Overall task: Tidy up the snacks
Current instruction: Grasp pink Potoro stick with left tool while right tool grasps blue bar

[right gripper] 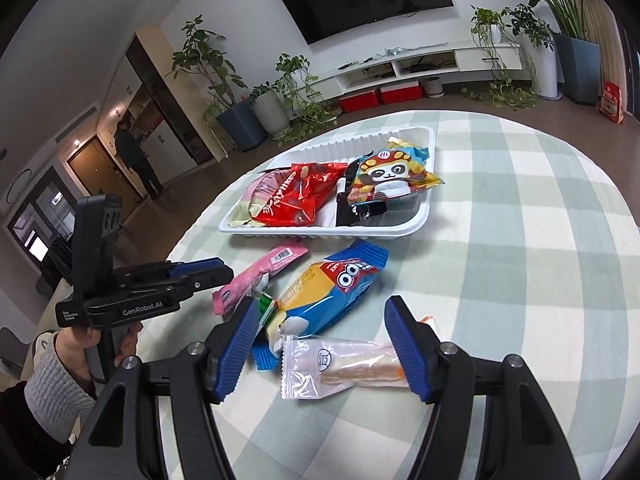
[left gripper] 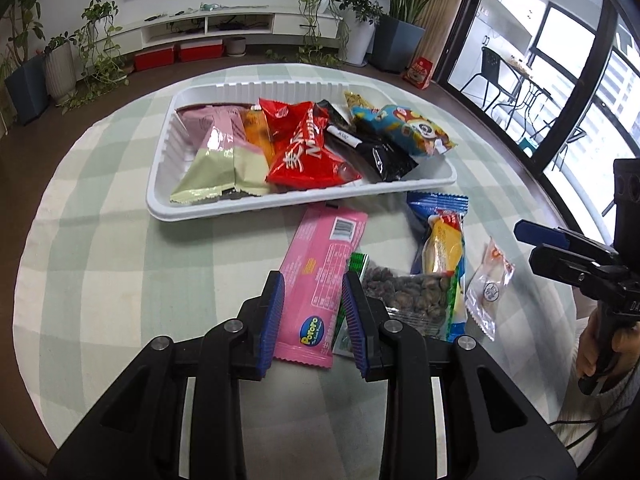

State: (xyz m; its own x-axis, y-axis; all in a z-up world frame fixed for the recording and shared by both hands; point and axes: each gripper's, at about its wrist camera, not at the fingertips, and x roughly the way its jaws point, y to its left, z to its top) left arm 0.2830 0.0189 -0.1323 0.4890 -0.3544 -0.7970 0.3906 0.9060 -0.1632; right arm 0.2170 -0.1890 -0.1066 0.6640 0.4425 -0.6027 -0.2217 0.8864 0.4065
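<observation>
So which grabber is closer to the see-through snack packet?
Right. The right gripper straddles the clear packet, pads open on either side. The left gripper hangs over the pink packet, further off.

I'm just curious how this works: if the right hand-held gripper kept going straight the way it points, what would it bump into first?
Most likely the small clear plastic snack packet lying on the checked tablecloth, right between the open right hand-held gripper fingers; depth is hard to judge.
</observation>
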